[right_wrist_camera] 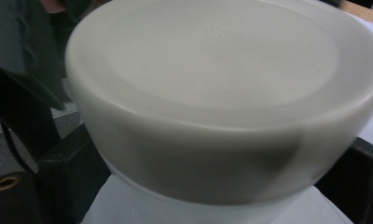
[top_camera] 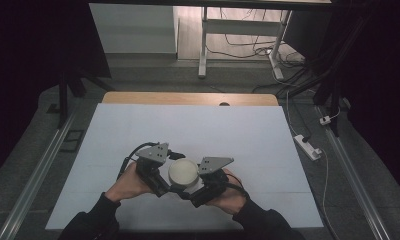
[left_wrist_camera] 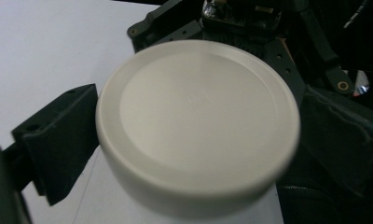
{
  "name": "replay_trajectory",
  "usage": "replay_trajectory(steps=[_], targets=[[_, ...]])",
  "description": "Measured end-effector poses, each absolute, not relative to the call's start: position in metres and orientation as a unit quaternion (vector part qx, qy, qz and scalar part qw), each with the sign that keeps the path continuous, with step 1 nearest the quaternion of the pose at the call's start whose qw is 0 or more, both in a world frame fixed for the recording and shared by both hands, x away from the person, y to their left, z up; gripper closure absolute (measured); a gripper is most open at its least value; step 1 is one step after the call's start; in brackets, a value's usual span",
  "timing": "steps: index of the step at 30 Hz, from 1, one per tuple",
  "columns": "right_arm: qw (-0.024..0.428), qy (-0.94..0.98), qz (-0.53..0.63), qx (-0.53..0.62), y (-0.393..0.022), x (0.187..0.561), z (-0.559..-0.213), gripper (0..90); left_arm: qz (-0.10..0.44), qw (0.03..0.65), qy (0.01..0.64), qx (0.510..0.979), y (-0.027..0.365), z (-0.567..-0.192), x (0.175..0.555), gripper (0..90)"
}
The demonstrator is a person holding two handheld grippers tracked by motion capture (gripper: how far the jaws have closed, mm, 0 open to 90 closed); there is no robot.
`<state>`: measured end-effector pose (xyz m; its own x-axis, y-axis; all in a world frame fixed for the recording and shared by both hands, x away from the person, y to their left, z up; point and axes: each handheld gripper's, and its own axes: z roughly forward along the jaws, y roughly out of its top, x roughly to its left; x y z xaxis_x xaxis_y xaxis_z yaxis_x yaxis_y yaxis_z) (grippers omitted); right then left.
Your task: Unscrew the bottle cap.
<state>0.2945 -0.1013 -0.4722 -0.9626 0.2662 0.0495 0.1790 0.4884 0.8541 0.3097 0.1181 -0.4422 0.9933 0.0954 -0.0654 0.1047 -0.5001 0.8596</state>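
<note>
A white jar with a round cream lid is held between both grippers over the near middle of the white table. My left gripper comes in from the left. In the left gripper view its black jaws press the lid on either side, so my left gripper is shut on it. From the right comes my right gripper. In the right gripper view the lid looms close, and my right gripper has its jaws flanking the jar body just below.
A wooden strip with a small hole runs along the table's far edge. A power strip and cables lie on the floor to the right. White desk legs stand beyond the table. Metal rails flank both sides.
</note>
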Motion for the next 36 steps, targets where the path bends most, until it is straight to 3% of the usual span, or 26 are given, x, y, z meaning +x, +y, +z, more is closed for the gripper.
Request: replay_trajectory(steps=[9,27,33,36], targets=[[0.043,0.861,0.493,0.120,-0.102,0.293,-0.471,6.6,-0.013,0.506,0.055,0.861,0.115,-0.444,0.312,7.6],[0.113,0.853,0.470,0.194,-0.105,0.300,-0.472,6.6,0.082,0.464,0.223,0.854,0.086,-0.439,0.302,7.8],[0.109,0.853,0.473,0.194,-0.106,0.302,-0.473,6.6,0.078,0.466,0.210,0.856,0.086,-0.439,0.303,6.2],[0.104,0.854,0.474,0.188,-0.106,0.300,-0.472,6.5,0.071,0.480,0.191,0.853,0.092,-0.433,0.303,0.0]])
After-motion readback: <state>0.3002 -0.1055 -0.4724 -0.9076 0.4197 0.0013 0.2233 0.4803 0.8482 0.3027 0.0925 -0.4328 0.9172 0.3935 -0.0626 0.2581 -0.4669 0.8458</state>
